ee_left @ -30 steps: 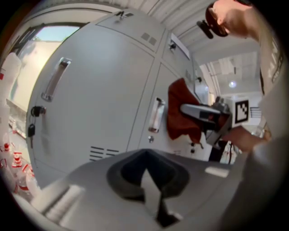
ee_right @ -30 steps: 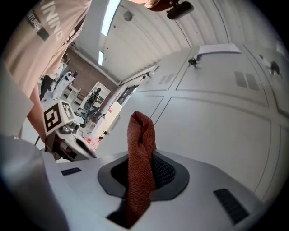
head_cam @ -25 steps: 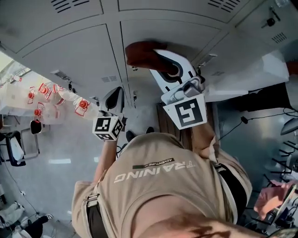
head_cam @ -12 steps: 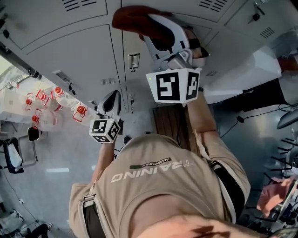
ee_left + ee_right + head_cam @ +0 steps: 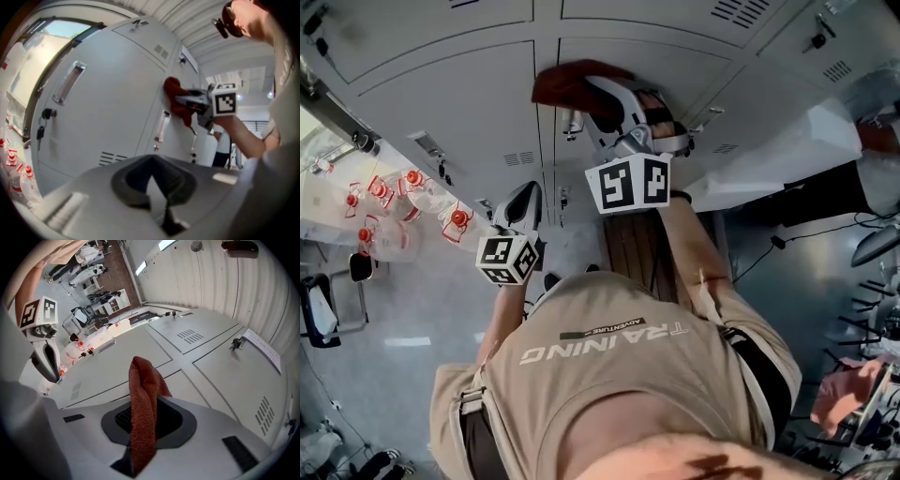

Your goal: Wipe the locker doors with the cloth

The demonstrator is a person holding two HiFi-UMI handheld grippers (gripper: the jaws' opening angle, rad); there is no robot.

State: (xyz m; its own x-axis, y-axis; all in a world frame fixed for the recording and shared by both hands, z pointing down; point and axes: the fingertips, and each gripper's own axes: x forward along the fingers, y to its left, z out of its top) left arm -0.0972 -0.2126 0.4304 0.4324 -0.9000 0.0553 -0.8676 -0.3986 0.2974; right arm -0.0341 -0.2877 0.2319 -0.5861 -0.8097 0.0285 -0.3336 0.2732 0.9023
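A red cloth (image 5: 567, 82) is pressed against the grey locker doors (image 5: 469, 103), near the seam between two doors and above a door handle (image 5: 572, 124). My right gripper (image 5: 598, 94) is shut on it. In the right gripper view the cloth (image 5: 145, 385) stands up from between the jaws of that gripper (image 5: 143, 427), with the locker door (image 5: 211, 366) close behind. My left gripper (image 5: 525, 195) hangs lower, away from the doors, shut on nothing. In the left gripper view it (image 5: 152, 187) faces the lockers (image 5: 108, 108) and the cloth (image 5: 174, 93).
Several clear bottles with red caps (image 5: 394, 206) stand at the left. An open locker door (image 5: 787, 155) juts out at the right. A brown wooden panel (image 5: 633, 248) lies below the right arm. Keys hang from a lock (image 5: 43, 123) beside a long handle (image 5: 68, 83).
My right gripper carried the cloth toward the top of the head view, then part of the way back down. The left gripper has barely moved.
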